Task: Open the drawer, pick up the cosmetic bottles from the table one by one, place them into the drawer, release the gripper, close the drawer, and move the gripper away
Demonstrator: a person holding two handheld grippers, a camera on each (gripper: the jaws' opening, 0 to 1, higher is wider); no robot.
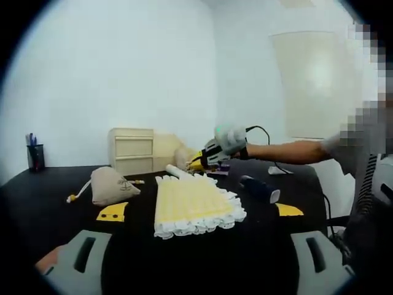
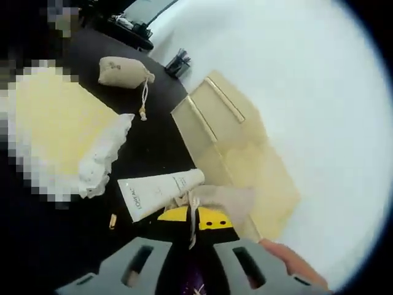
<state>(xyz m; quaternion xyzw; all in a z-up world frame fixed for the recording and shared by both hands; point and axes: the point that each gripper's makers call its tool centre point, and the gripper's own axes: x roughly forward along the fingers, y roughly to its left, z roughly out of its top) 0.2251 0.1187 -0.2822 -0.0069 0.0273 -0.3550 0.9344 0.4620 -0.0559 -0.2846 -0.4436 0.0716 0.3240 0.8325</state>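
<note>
The drawer unit [image 1: 131, 150], a small pale chest, stands shut at the centre-left of the left gripper view, at the far edge of the black table [image 1: 258, 258]; in the right gripper view it runs diagonally across the middle. The left gripper [image 1: 196, 270] waits low in its frame, jaws wide apart and empty; the right gripper [image 2: 191, 261] has its jaws nearly together at the bottom of its view, and I cannot tell whether they hold anything. A white cosmetic tube [image 2: 158, 190] lies just above them, lower centre; a dark bottle [image 1: 259, 188] rests right of the yellow frilled cloth [image 1: 193, 206]. The drawer likely comes first; approach its front squarely, catch the edge, pull straight out.
</note>
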